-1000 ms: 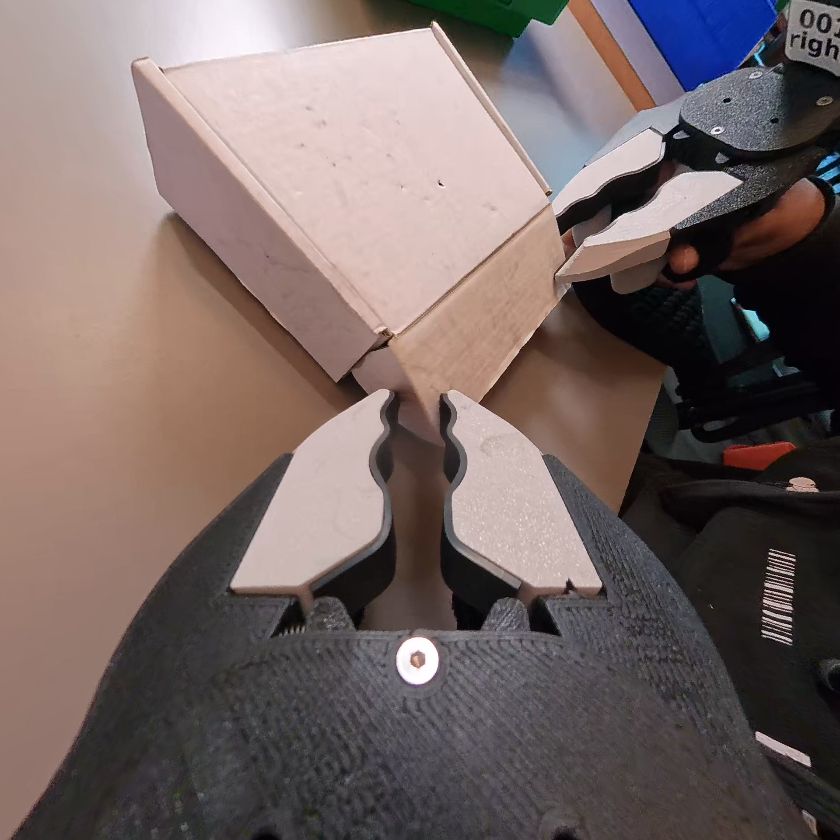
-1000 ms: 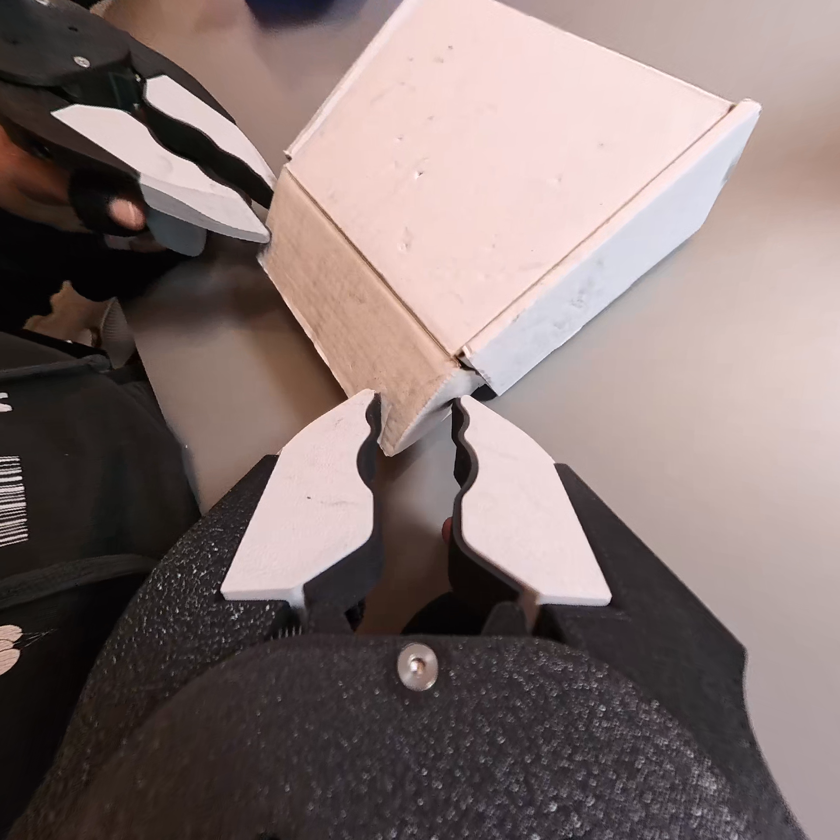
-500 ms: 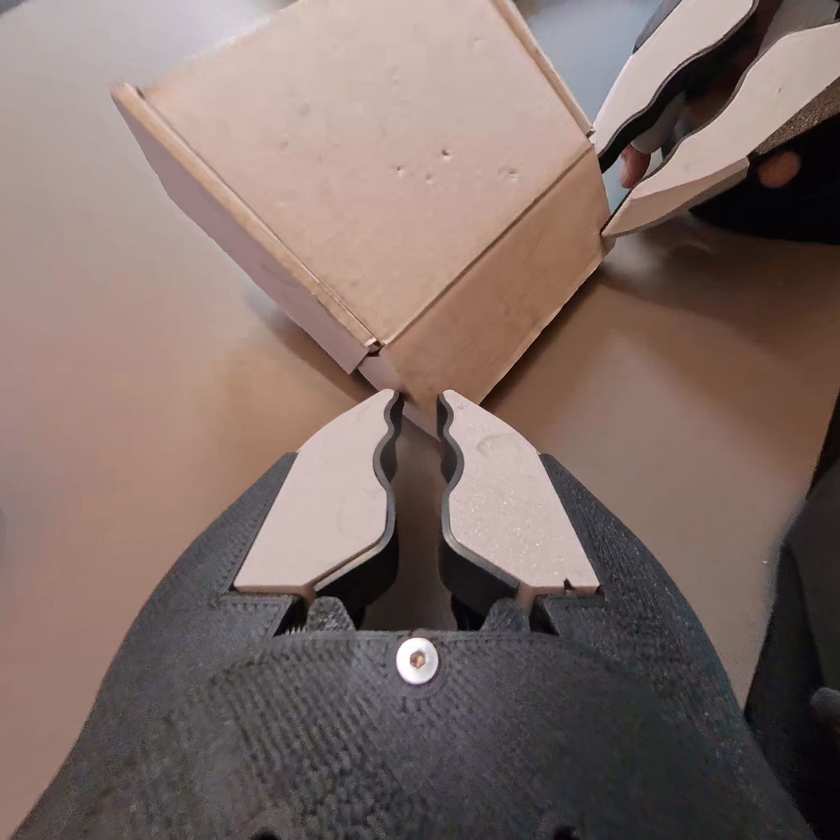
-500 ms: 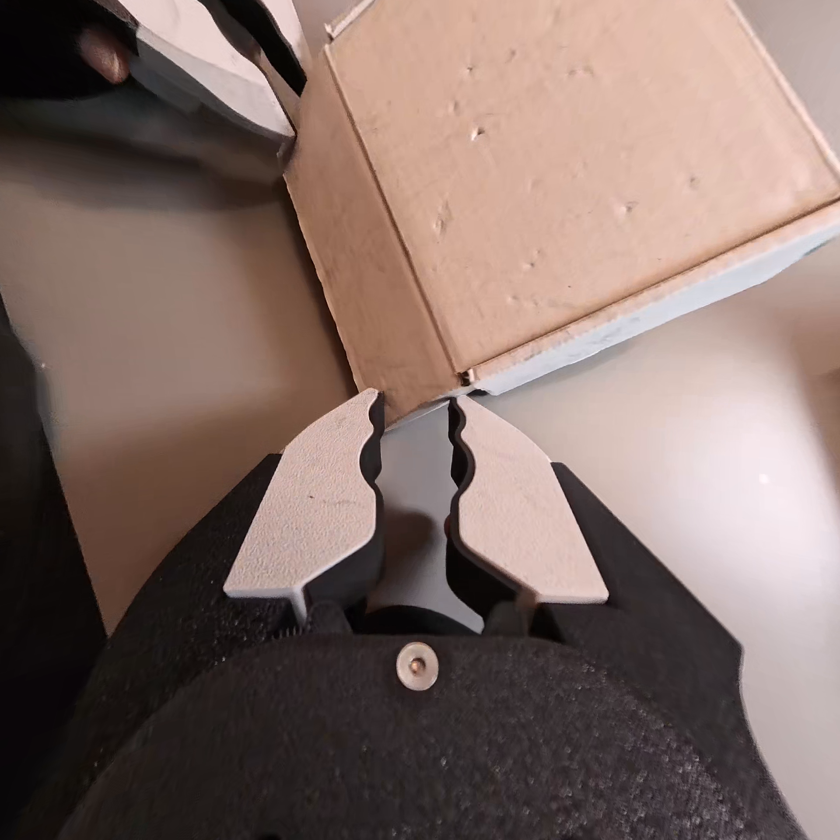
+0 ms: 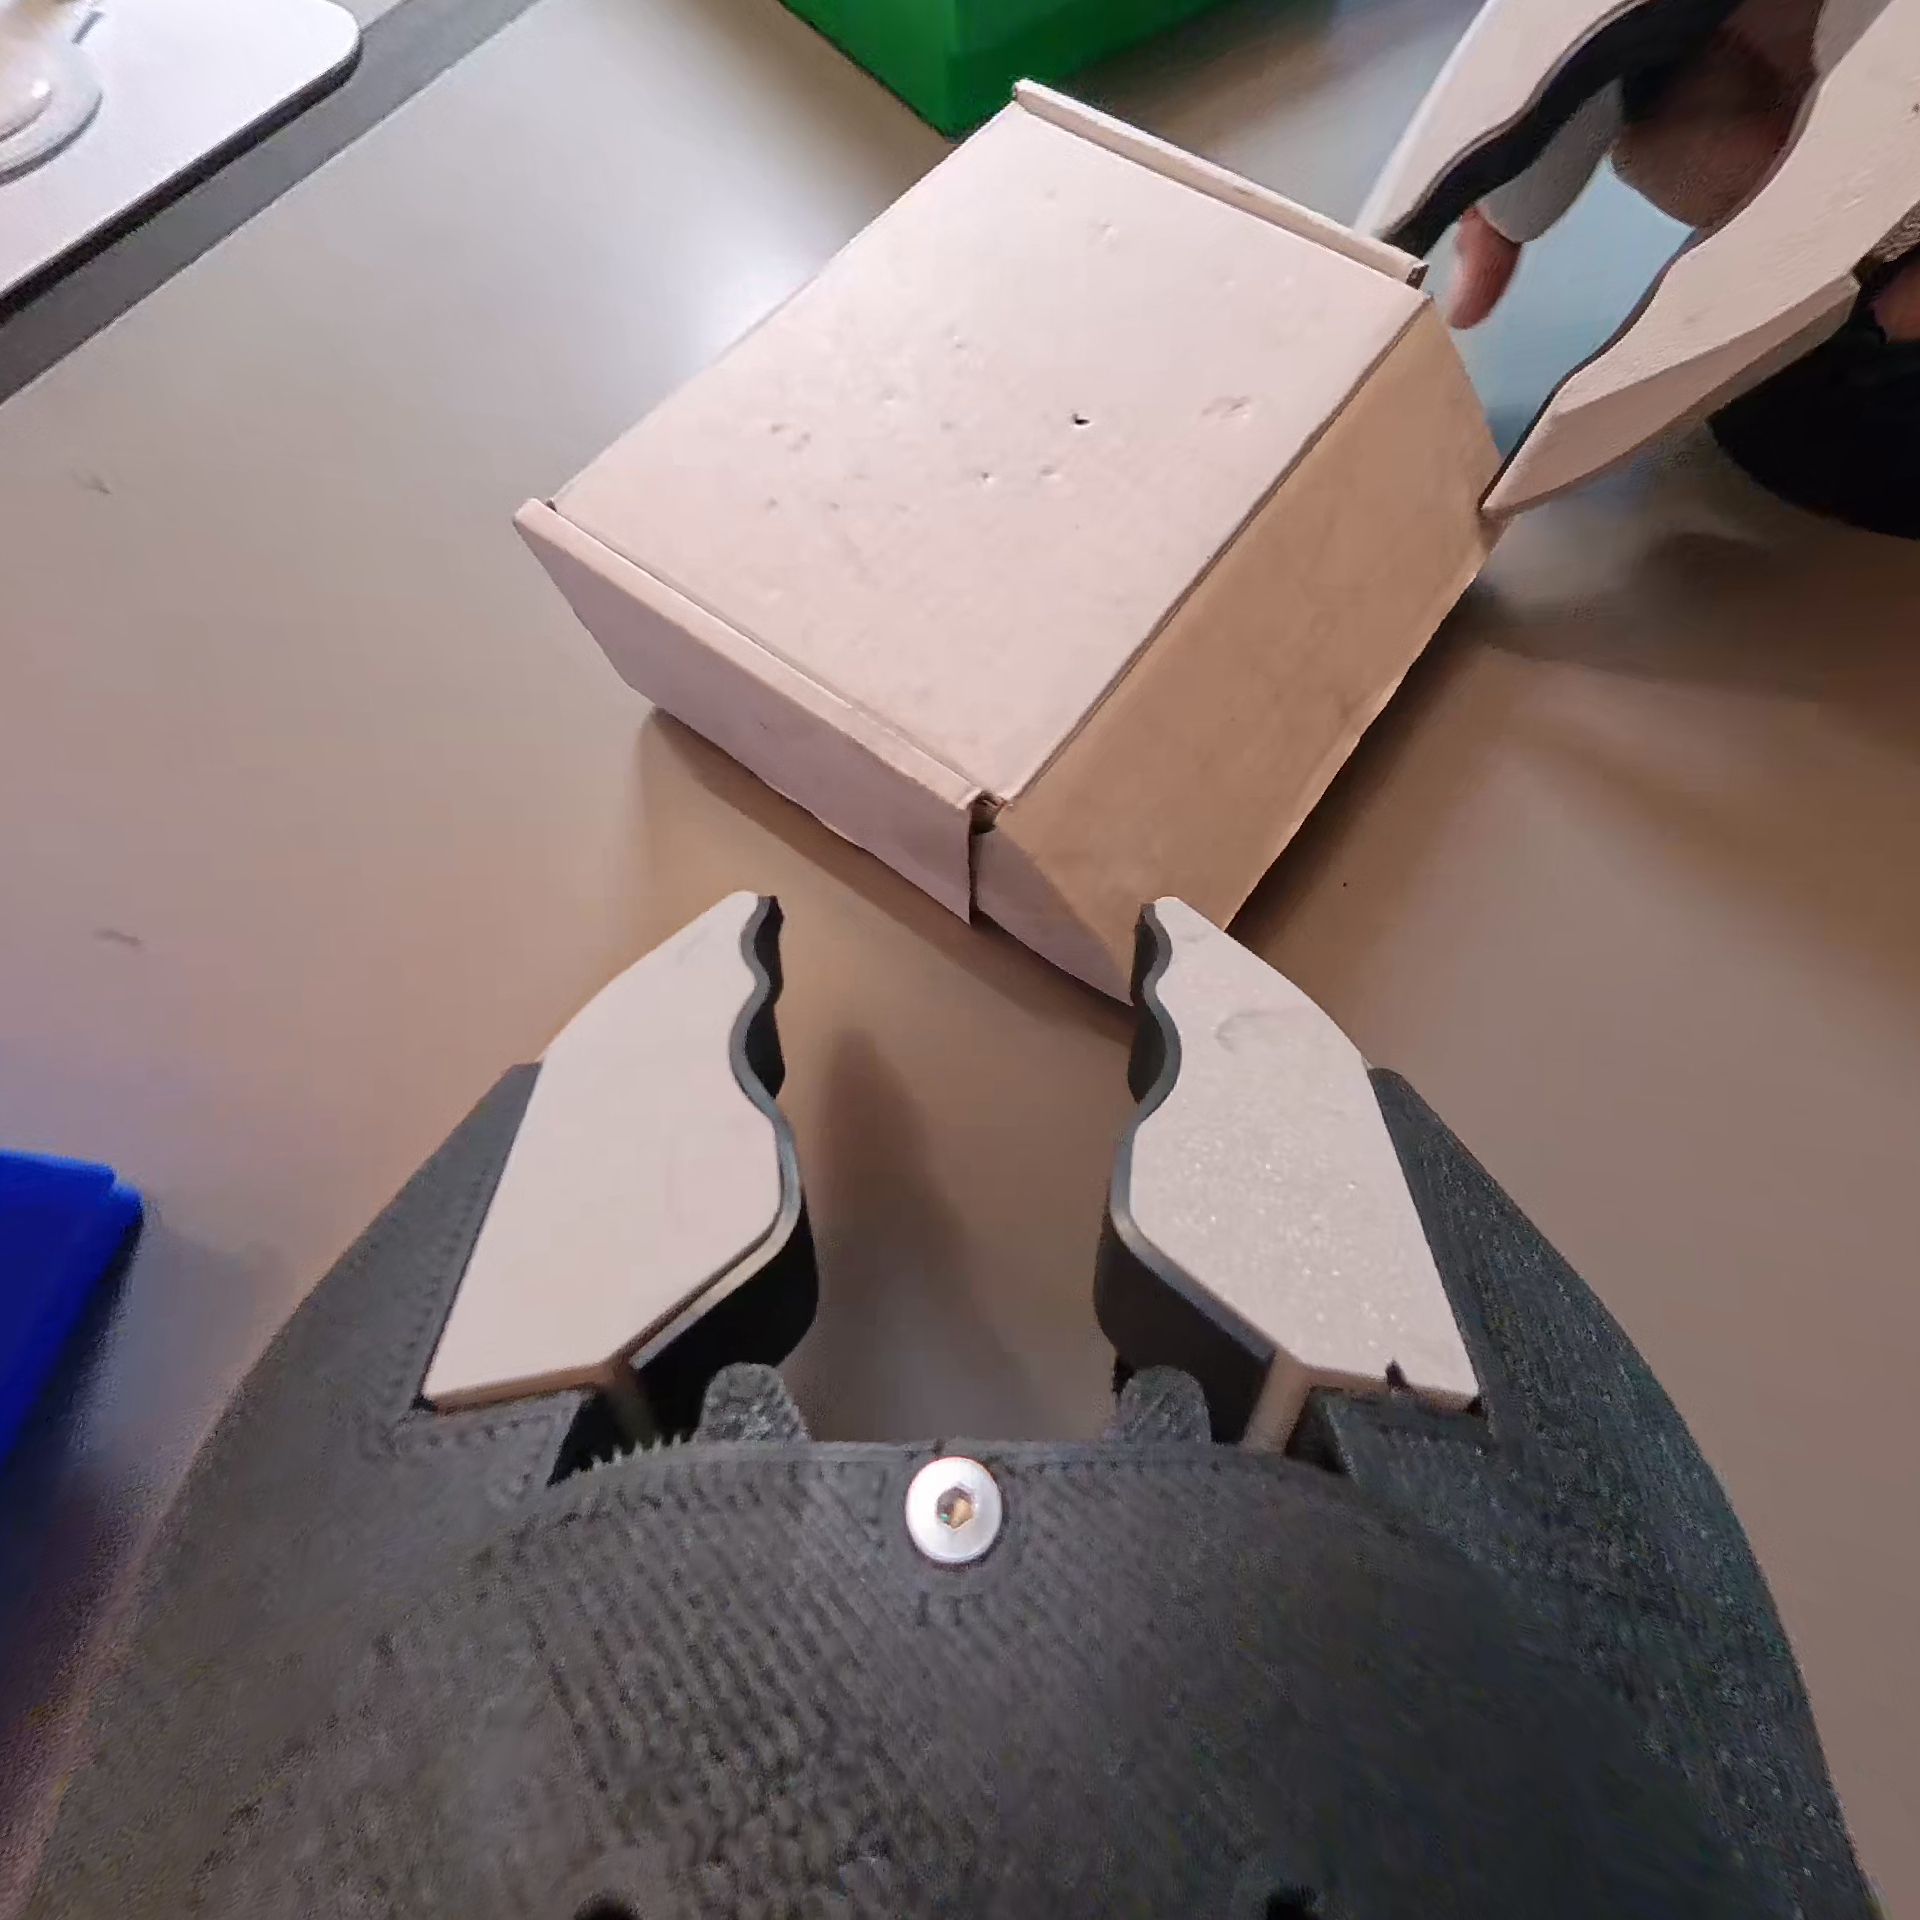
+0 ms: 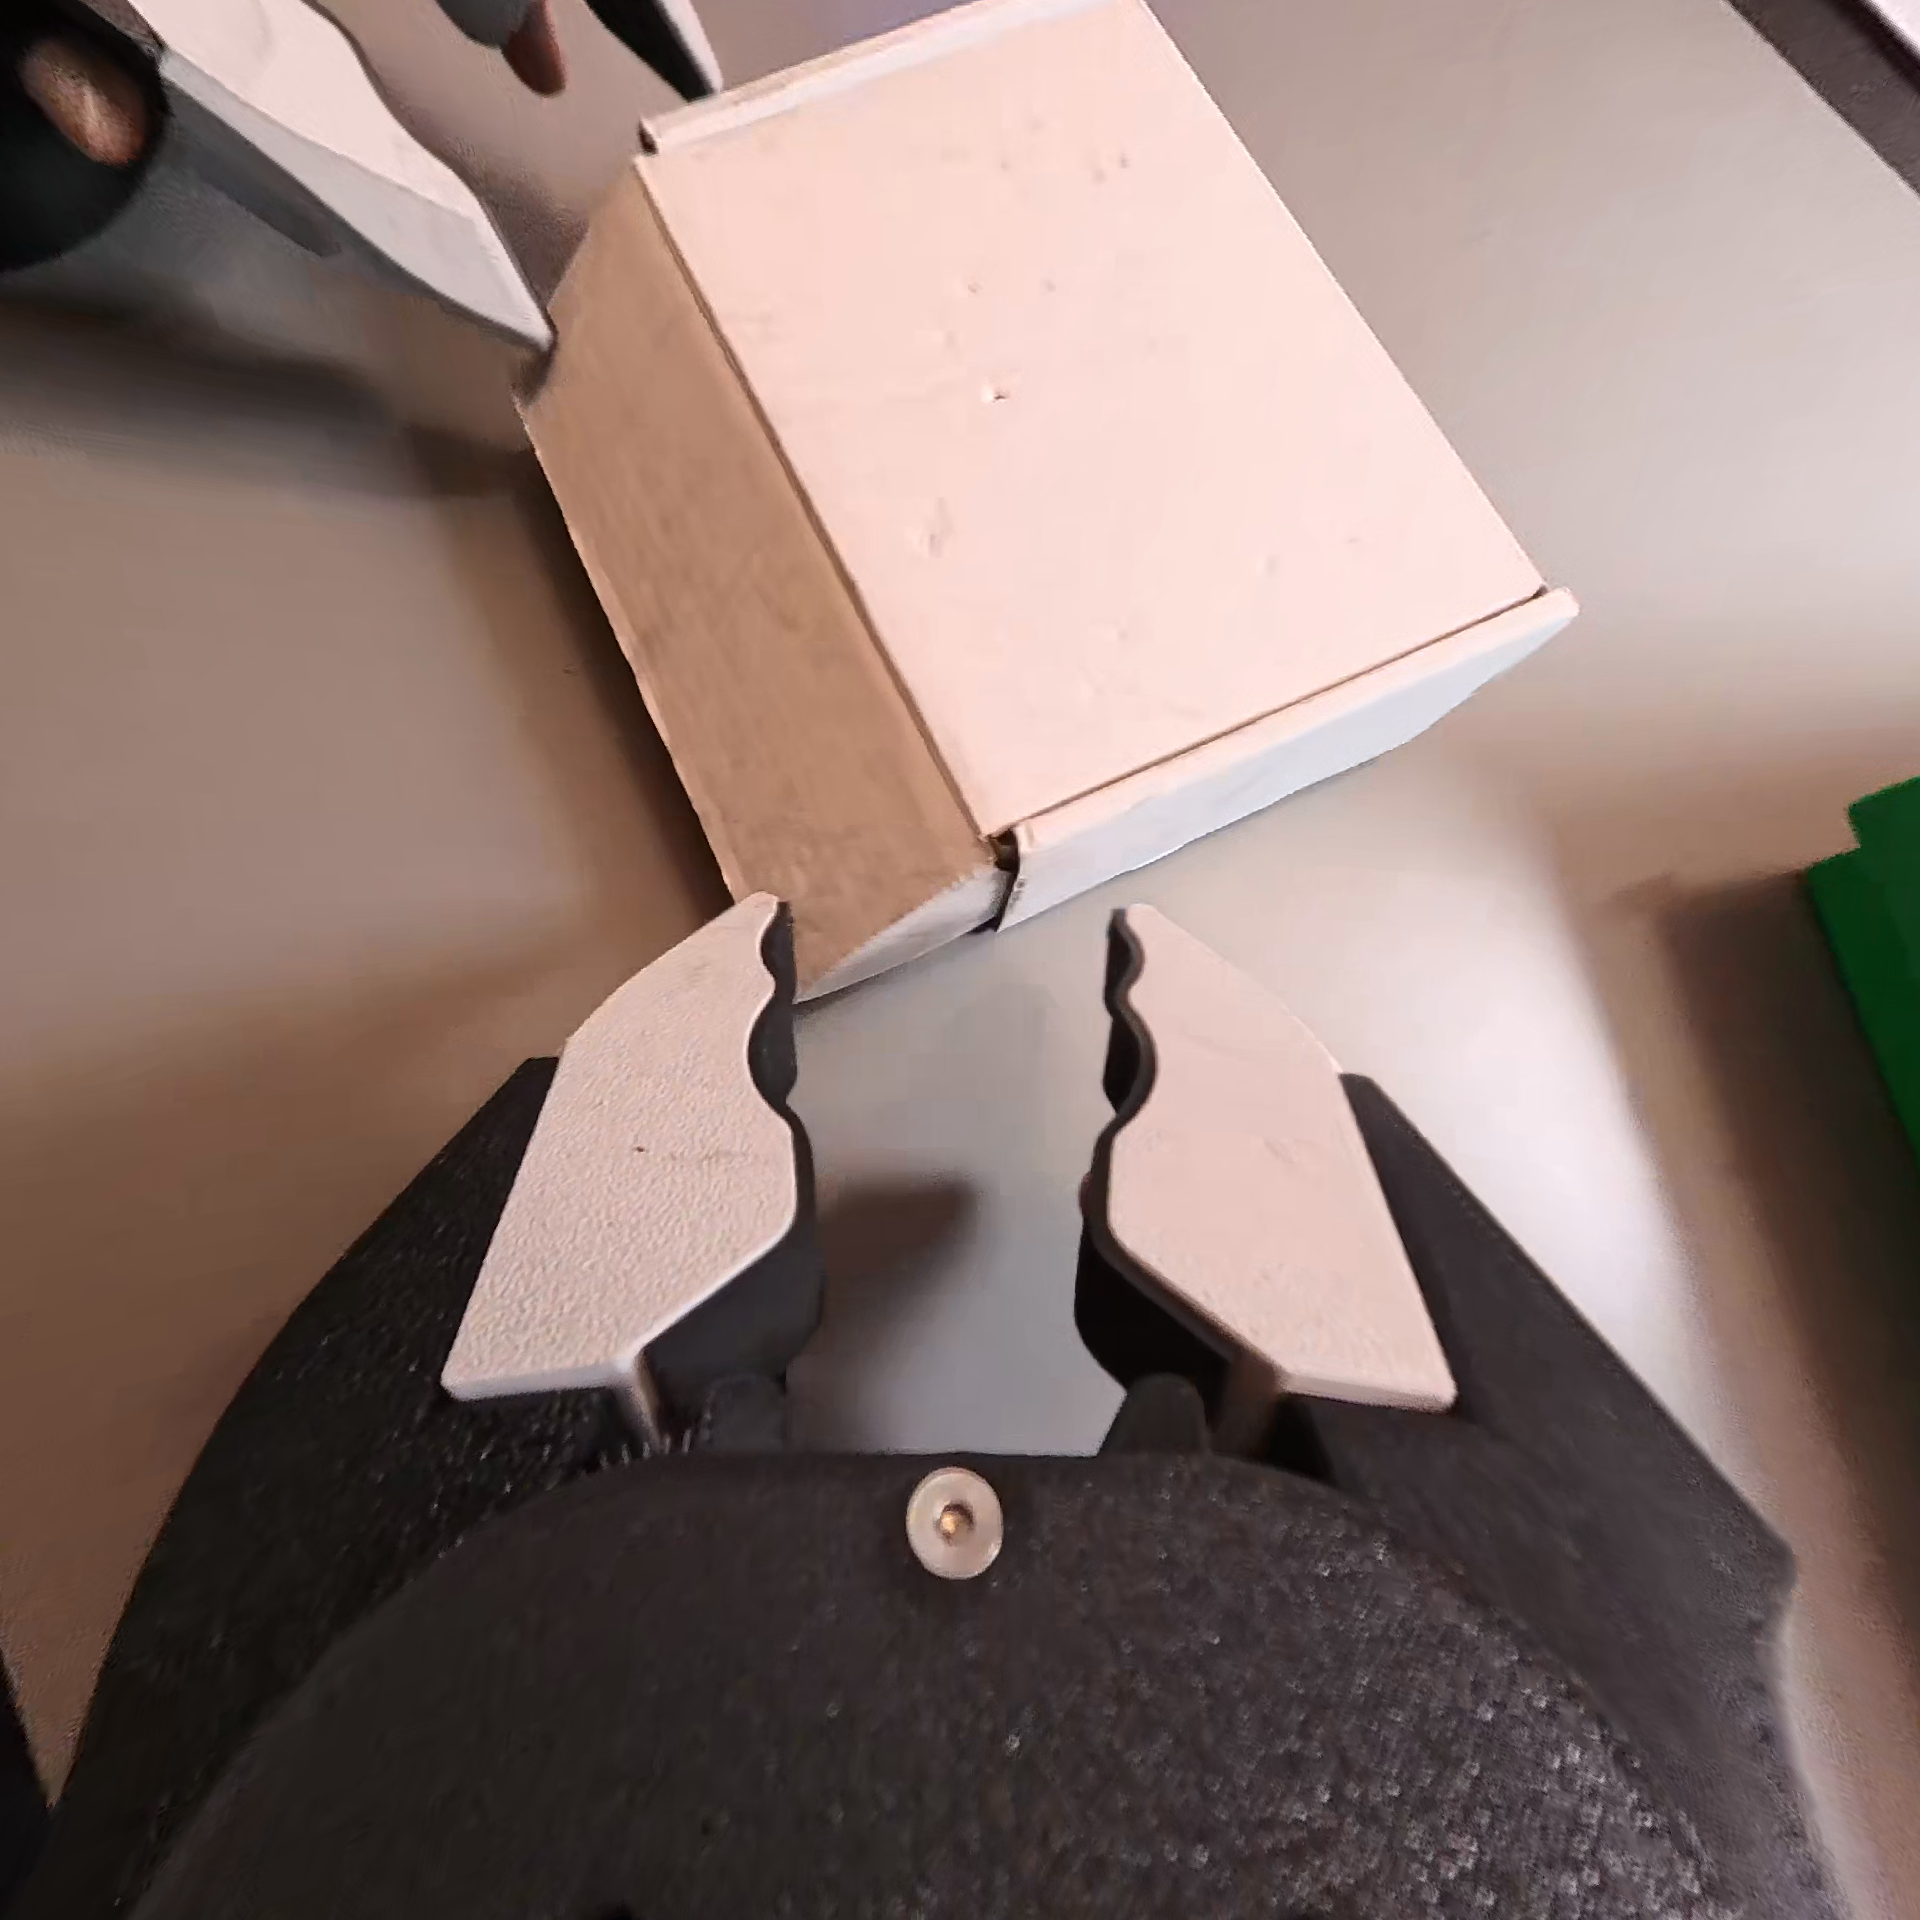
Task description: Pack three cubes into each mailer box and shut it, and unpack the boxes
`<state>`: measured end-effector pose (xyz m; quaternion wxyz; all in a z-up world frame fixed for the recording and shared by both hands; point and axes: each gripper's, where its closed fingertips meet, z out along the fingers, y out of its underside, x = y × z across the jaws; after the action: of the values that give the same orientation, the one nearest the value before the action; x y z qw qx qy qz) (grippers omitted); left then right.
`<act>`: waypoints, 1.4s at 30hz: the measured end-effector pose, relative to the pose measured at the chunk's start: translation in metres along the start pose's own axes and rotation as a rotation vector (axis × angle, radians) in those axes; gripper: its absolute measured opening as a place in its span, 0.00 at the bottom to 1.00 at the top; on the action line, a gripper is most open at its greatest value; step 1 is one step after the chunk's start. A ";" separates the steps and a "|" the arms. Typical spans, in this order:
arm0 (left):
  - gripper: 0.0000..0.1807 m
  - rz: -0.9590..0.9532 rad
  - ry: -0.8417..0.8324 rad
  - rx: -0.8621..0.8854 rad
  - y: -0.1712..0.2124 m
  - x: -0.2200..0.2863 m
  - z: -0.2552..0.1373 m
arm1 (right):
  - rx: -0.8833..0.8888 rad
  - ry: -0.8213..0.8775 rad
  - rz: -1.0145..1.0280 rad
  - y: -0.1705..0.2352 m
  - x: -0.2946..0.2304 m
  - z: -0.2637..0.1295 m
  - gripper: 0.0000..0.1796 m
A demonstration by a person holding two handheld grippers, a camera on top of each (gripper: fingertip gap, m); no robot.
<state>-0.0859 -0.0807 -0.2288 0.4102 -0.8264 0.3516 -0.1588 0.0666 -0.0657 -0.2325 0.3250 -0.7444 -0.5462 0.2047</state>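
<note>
A shut cardboard mailer box (image 5: 987,499) rests flat on the tan table; it also shows in the right wrist view (image 6: 1039,447). My left gripper (image 5: 956,935) is open and empty, its tips just short of the box's near corner. My right gripper (image 6: 945,945) is open and empty at the opposite near corner; it also shows at the top right of the left wrist view (image 5: 1455,364). The left gripper shows at the top left of the right wrist view (image 6: 582,218). No cubes are in view; the box's inside is hidden.
A green bin (image 5: 987,42) stands behind the box, and its edge shows in the right wrist view (image 6: 1870,935). A blue bin's corner (image 5: 52,1247) is at the left. A grey flat device (image 5: 156,104) lies at the far left.
Both grippers were shut on the box's front corners with the box tilted up. Now the box lies flat on the table and both grippers have opened and let go.
</note>
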 end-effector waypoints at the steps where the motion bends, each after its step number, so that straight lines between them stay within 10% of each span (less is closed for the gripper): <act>1: 0.36 0.005 0.023 0.002 0.000 -0.001 0.002 | 0.003 -0.011 -0.011 0.000 0.002 0.002 0.33; 8: 0.32 0.069 0.230 0.006 -0.001 0.011 0.017 | 0.054 -0.081 -0.106 -0.003 0.004 0.013 0.36; 20: 0.29 0.321 0.093 0.015 -0.007 0.001 0.026 | 0.071 -0.016 -0.169 -0.006 0.017 0.012 0.30; 36: 0.22 0.206 0.170 0.027 0.005 0.020 0.011 | 0.024 -0.153 -0.053 0.000 0.000 0.006 0.25; 42: 0.41 0.207 0.161 -0.011 0.013 0.013 0.014 | -0.016 -0.089 -0.170 0.011 0.002 0.015 0.42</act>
<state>-0.0747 -0.0869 -0.2478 0.3903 -0.7724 0.4679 -0.1794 0.0652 -0.0618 -0.2505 0.3108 -0.6879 -0.6231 0.2050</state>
